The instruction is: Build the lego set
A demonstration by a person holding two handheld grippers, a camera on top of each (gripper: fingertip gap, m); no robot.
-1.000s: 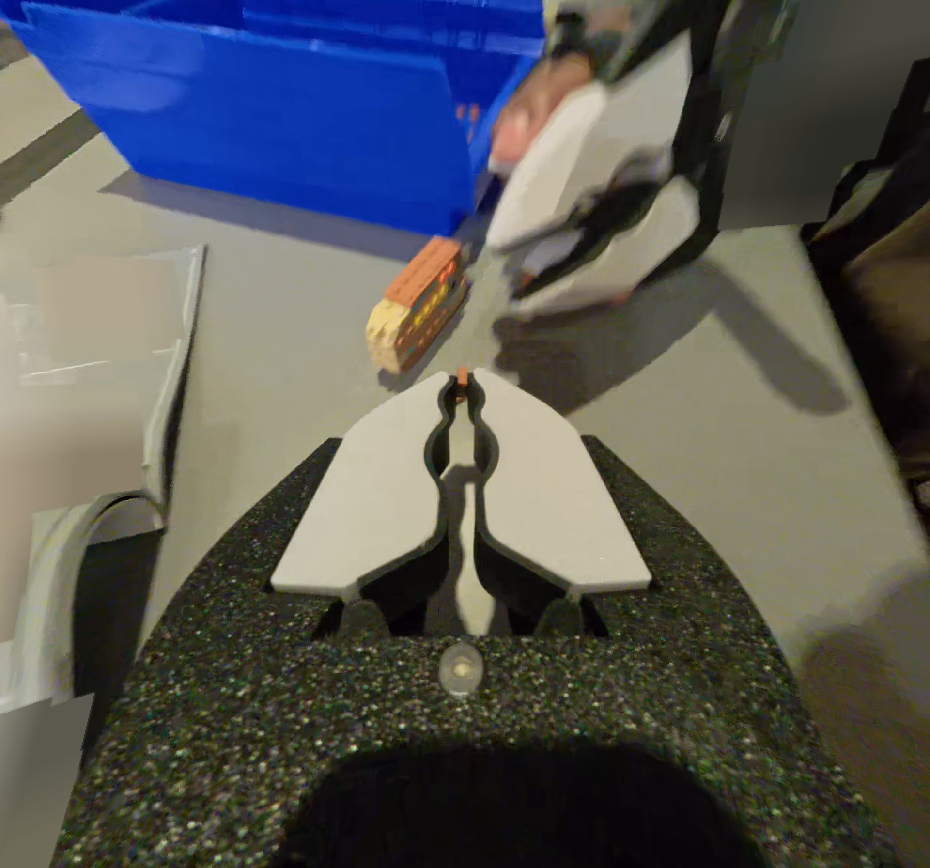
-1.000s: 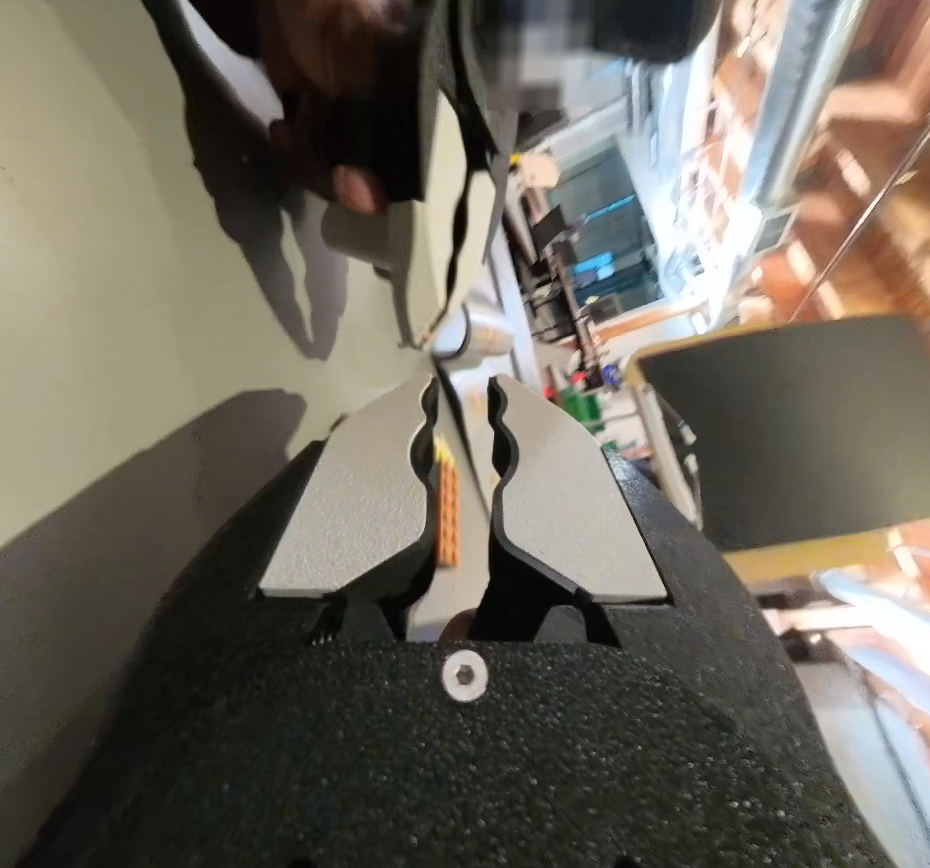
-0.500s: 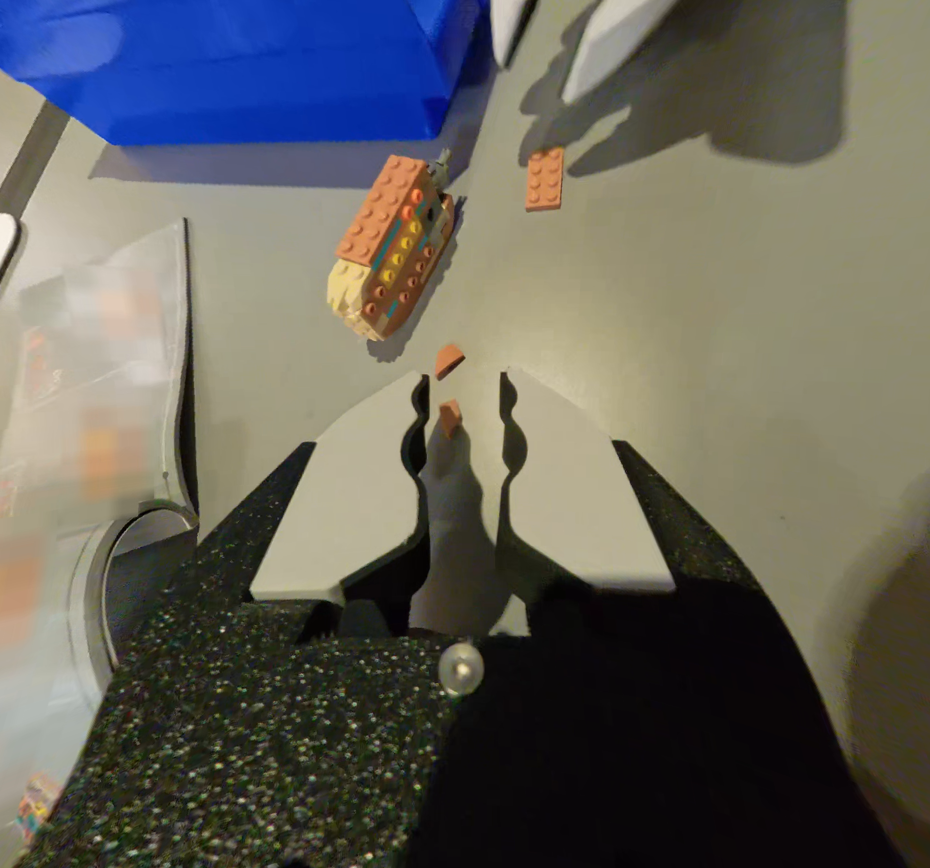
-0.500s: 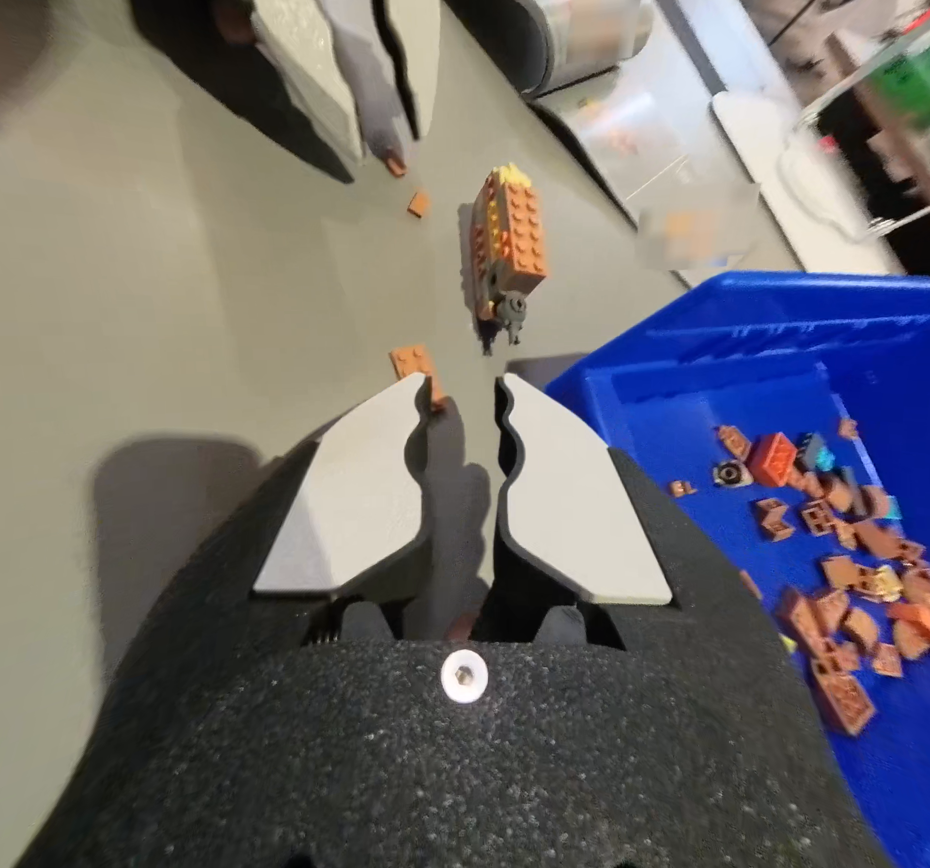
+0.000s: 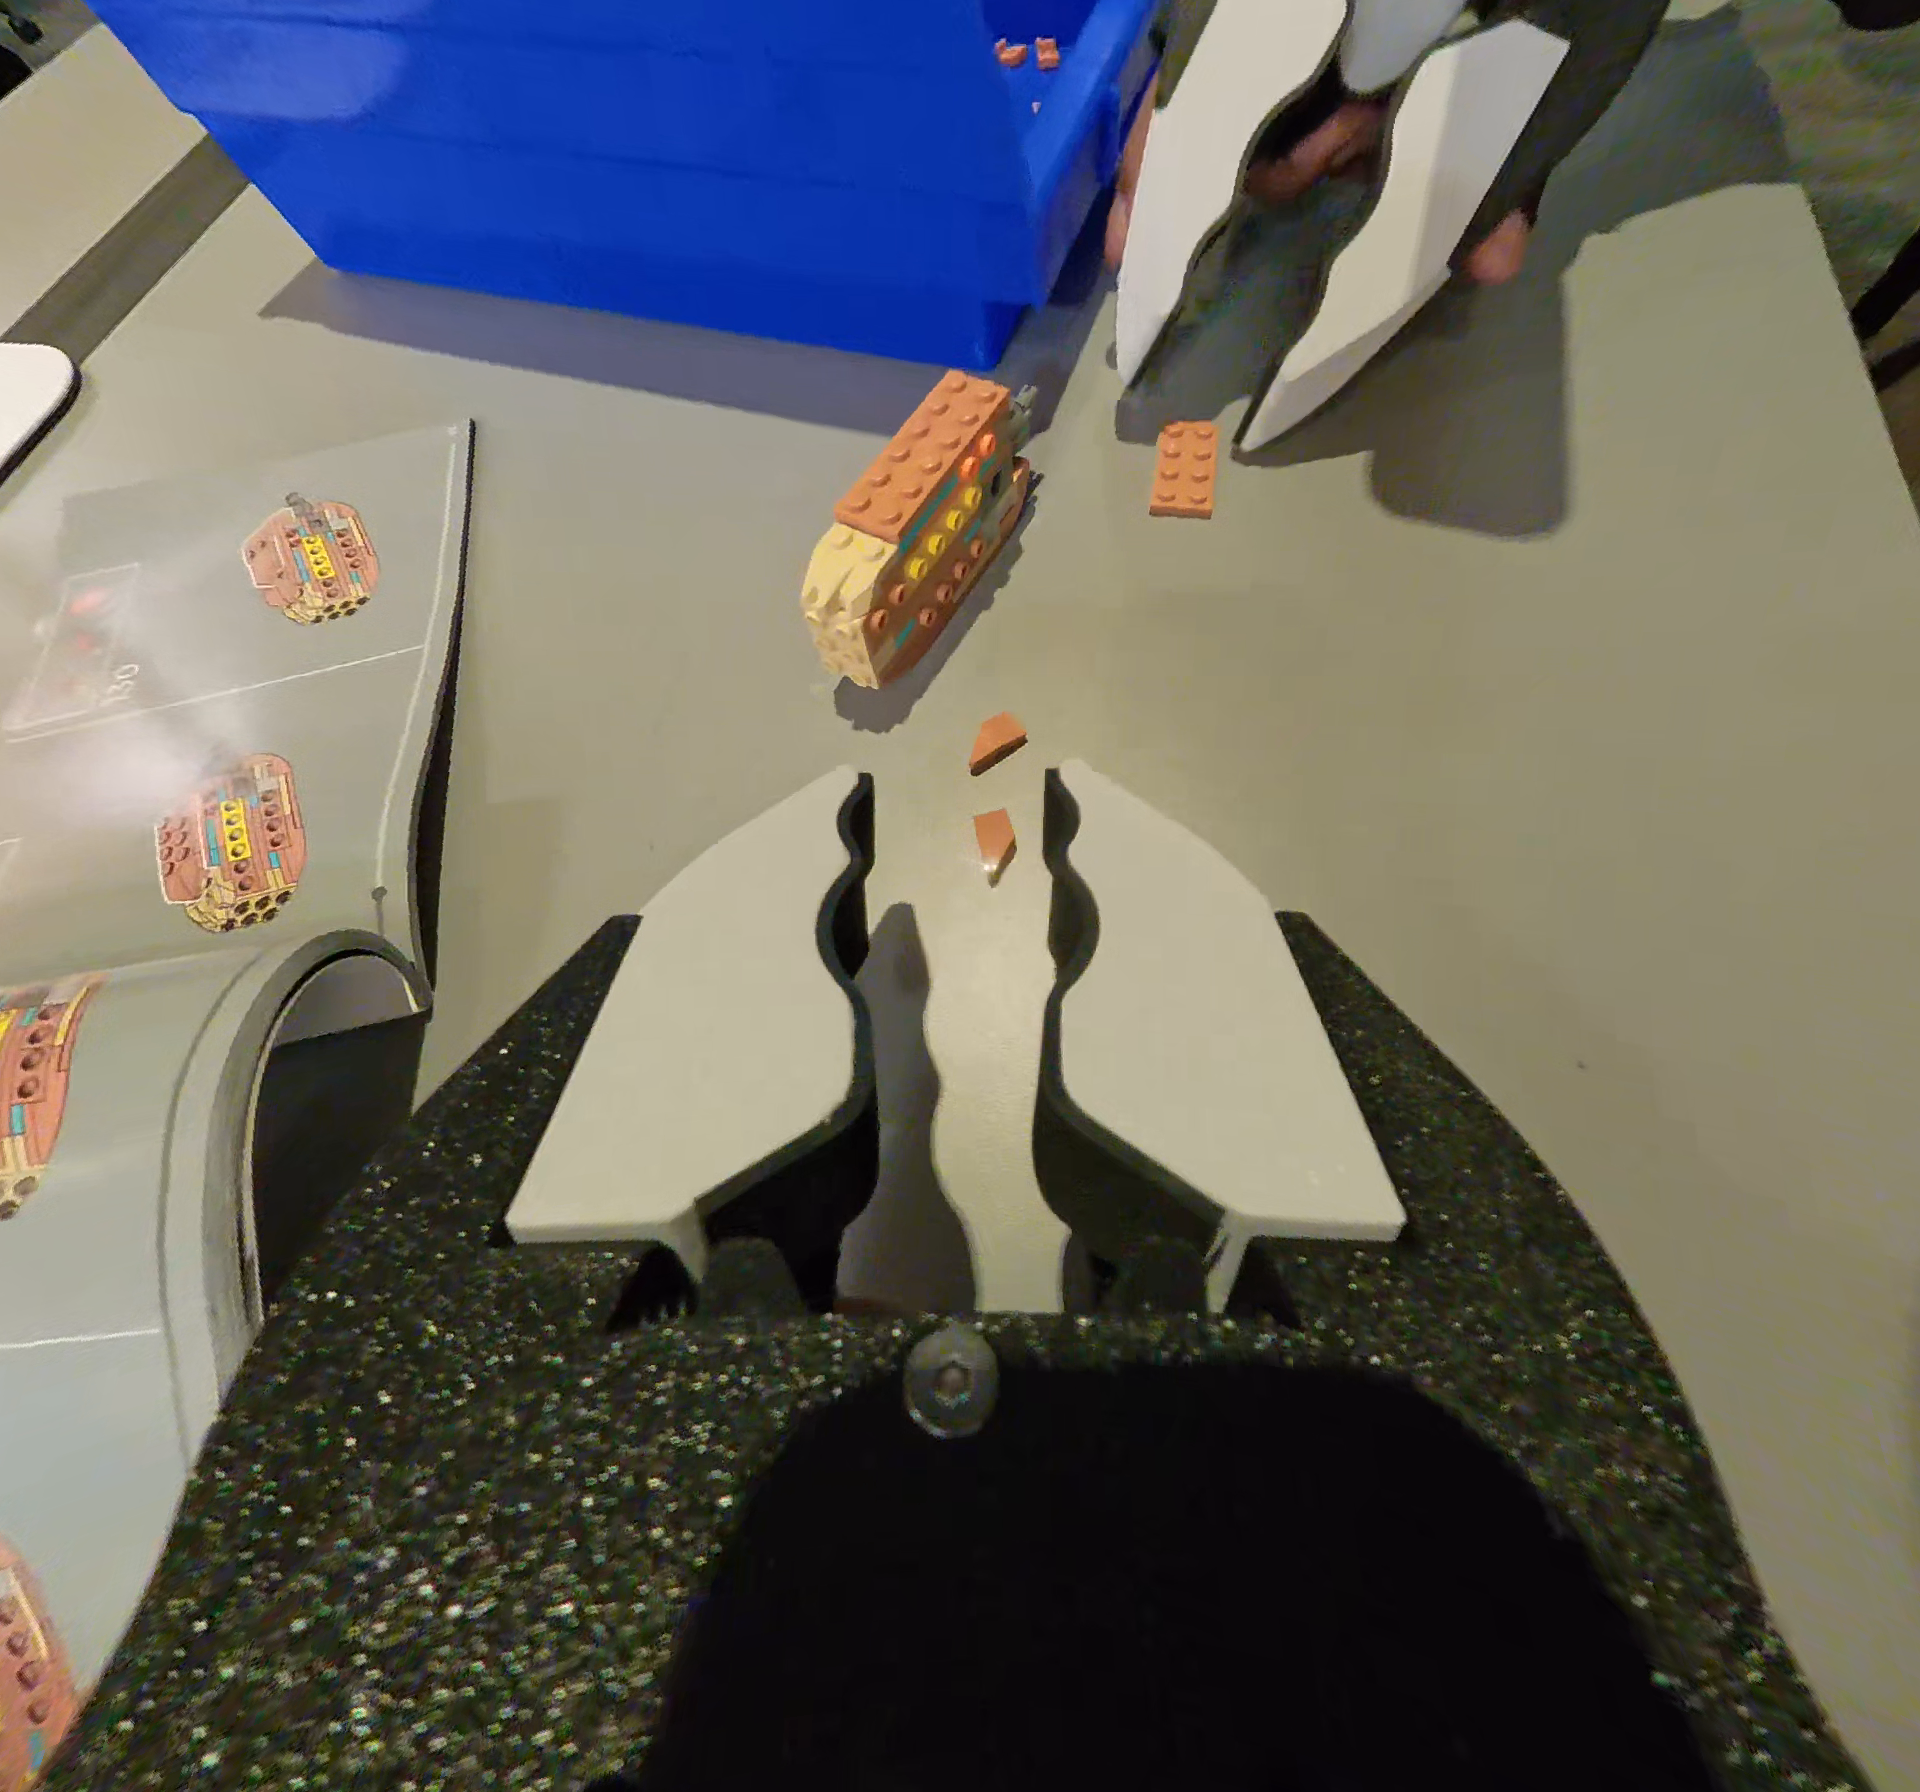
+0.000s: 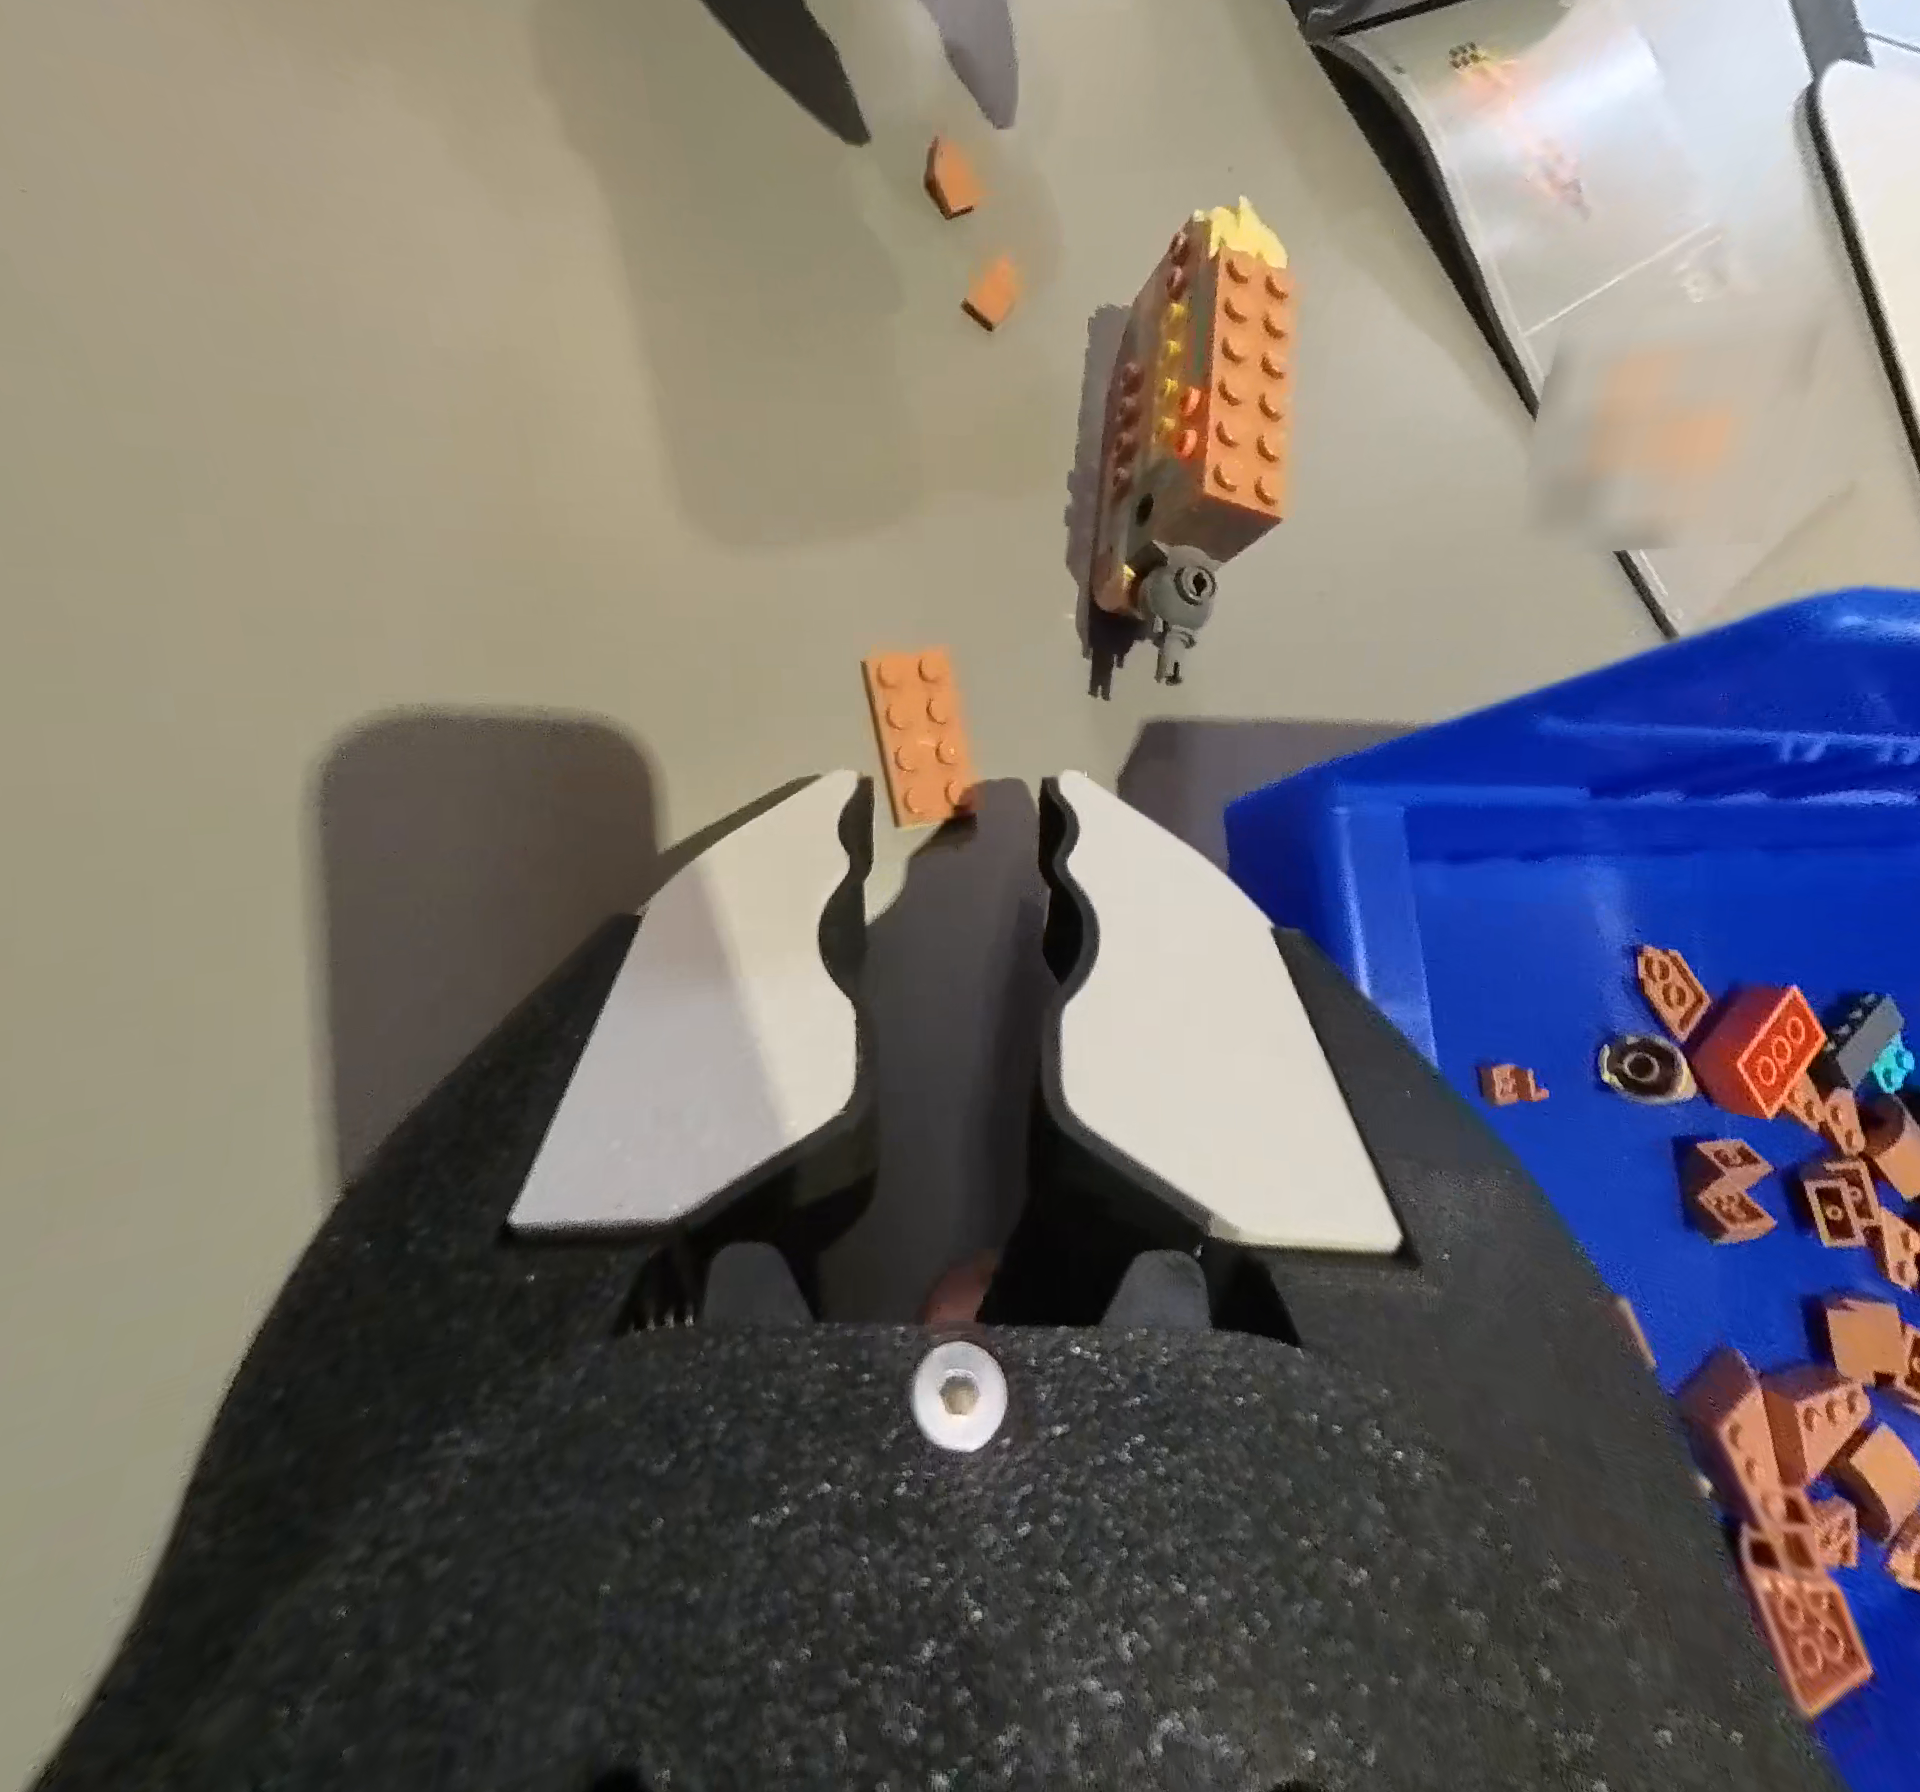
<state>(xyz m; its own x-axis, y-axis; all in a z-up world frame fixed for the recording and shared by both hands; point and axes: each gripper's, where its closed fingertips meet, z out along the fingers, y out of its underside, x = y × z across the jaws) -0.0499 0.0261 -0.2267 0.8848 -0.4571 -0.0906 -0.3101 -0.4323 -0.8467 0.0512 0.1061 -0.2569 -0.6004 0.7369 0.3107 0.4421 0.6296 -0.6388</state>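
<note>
Both grippers have released their pieces onto the grey table.
Right gripper, jaws spread and empty, sits just behind the flat orange two-by-four lego plate, whose long axis runs away from it; left gripper, also spread, brackets a small brown wedge tile.

Half-built orange-tan lego model on its side — flat plate, two wedges nearby

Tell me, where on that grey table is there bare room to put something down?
Bare table lies to the right of the left gripper, below the orange plate. It is crowded around the half-built model: two small orange pieces, the blue bin, the instruction booklet and the right gripper.
</note>
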